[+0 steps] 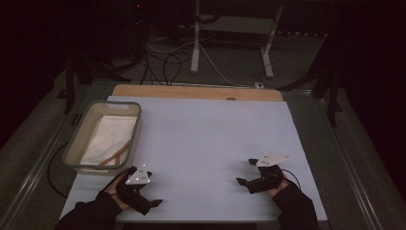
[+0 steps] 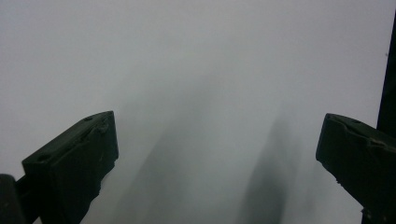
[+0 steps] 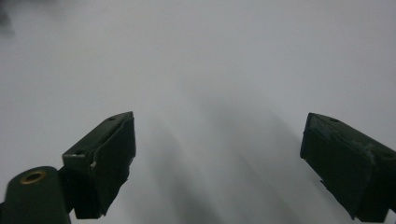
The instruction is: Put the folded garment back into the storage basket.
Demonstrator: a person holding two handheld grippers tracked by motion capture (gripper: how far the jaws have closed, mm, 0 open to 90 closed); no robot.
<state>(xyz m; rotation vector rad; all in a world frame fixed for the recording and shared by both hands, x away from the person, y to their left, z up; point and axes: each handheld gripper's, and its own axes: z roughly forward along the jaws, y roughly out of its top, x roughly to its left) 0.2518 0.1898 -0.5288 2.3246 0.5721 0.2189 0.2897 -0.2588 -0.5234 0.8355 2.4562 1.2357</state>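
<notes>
Pale blue-grey table (image 1: pixel 206 139); black grippers (image 1: pixel 143 191); grey-green bin (image 1: pixel 79 136) with white cloth (image 1: pixel 112 134), left of them.

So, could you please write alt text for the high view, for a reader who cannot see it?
A person's two gloved hands rest open grippers, left gripper and right gripper, on the near edge of a pale table. A grey bin at the left holds white cloth and a brown strap.

Matt pale table sheet (image 1: pixel 206 139) over a bare wood strip (image 1: pixel 196 92) at the far edge; left, a smooth plastic bin (image 1: pixel 81 128) holds white cloth (image 1: pixel 109 139).
</notes>
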